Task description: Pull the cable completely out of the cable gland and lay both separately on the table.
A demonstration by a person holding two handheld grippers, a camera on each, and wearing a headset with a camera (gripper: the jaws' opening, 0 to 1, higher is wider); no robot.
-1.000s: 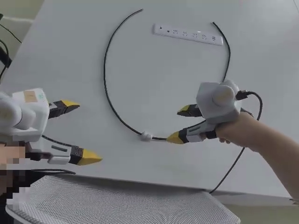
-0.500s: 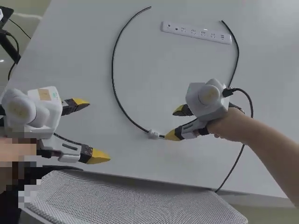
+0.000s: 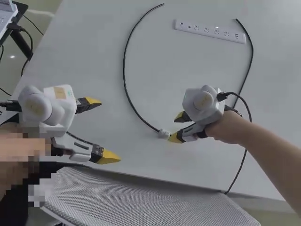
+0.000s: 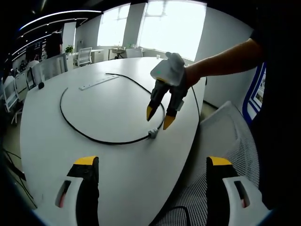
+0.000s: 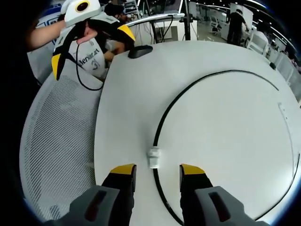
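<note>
A white oval desk (image 4: 117, 165) stands in a bright office, a grey mesh chair (image 3: 141, 197) at its near edge and tall sunlit windows (image 4: 174, 28) behind distant office chairs (image 4: 84, 55).

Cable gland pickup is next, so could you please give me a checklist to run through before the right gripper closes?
1. Right gripper open: ok.
2. Cable gland lined up between its jaws, just ahead of the tips: ok.
3. Cable runs through the gland, lying loose on the table: ok.
4. Left gripper open: ok.
5. Left gripper positioned at the cable: not ok, it hovers near the table edge, away from the cable.
6. Right jaw tip touching the cable: cannot tell.
</note>
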